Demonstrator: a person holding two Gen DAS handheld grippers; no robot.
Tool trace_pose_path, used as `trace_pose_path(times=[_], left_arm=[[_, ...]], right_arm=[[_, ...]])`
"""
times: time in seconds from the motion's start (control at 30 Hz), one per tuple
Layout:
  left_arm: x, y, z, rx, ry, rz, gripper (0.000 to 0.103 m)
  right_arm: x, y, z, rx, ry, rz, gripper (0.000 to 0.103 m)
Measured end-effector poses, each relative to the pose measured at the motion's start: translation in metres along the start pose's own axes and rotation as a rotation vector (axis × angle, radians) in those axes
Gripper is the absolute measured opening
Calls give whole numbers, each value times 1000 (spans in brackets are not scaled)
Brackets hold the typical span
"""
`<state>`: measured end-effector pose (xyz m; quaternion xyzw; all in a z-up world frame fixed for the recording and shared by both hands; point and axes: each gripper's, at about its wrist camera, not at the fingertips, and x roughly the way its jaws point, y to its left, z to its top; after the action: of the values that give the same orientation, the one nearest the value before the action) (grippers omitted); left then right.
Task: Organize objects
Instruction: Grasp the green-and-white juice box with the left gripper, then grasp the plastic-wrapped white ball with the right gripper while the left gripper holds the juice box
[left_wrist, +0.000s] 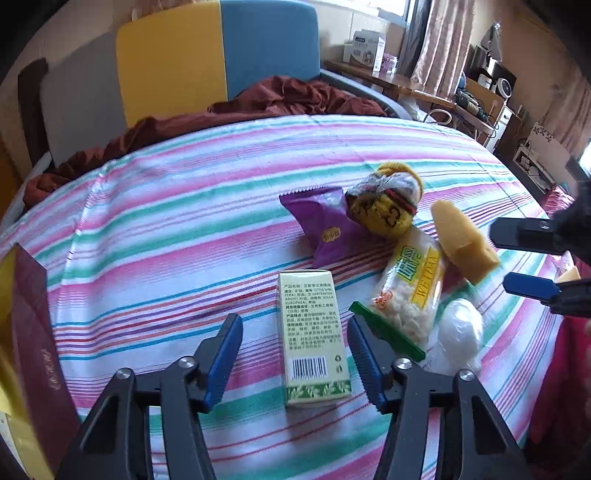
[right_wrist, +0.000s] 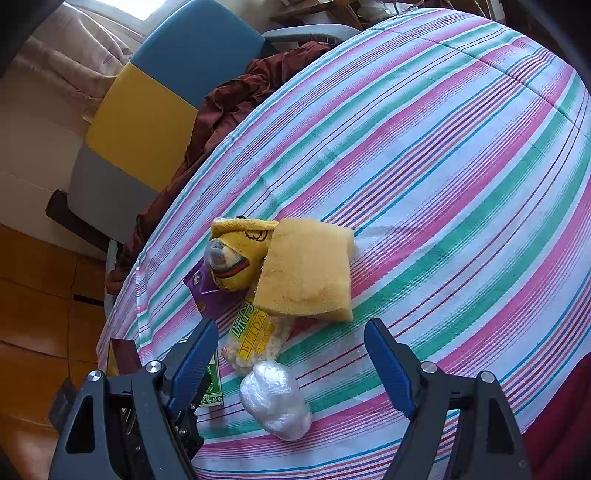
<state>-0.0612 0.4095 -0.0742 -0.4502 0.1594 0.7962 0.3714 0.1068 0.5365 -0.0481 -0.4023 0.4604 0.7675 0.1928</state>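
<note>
Left gripper: my left gripper (left_wrist: 295, 354) is wide open and holds nothing; the green box (left_wrist: 314, 339) lies between its jaws, untouched as far as I can tell.
Right gripper: my right gripper (right_wrist: 291, 354) is also spread wide and empty, hovering over the plastic wad (right_wrist: 275, 400).
Surface: everything rests on the striped bedsheet (left_wrist: 166, 221), not a tabletop.
Cluster: the objects sit loosely heaped near the sheet's near right edge in the left wrist view.
Sponge: the yellow sponge (right_wrist: 306, 269) leans on the rice-cracker pack (left_wrist: 412, 291) and touches the rolled yellow sock (left_wrist: 386, 206).
Purple packet: the purple snack packet (left_wrist: 325, 225) lies just beside the sock, partly under it.
Container: a dark red box (left_wrist: 33, 332) stands at the near left edge, well apart from the pile; I cannot tell what it holds.
Done so far: I judge nothing visibly sorted; all six items lie in a jumble.
Left to do: I judge nearly the whole task remains, likely starting with the green box, then the sponge and wad.
</note>
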Motion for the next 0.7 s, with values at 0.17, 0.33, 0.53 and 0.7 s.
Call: trace_pose_path(times=[0.17, 0.33, 0.53, 0.7], left_arm=[[5, 2, -10, 27, -65, 23, 30], [-6, 4, -27, 27, -88, 11, 30], [-17, 4, -48, 23, -102, 18, 30], [-24, 4, -59, 13, -108, 25, 30]], right_arm=[[4, 10, -3, -67, 10, -53, 68], [15, 25, -10, -165, 66, -69, 48], [32, 46, -28, -305, 154, -92, 47], [44, 55, -41, -394, 213, -134, 39]])
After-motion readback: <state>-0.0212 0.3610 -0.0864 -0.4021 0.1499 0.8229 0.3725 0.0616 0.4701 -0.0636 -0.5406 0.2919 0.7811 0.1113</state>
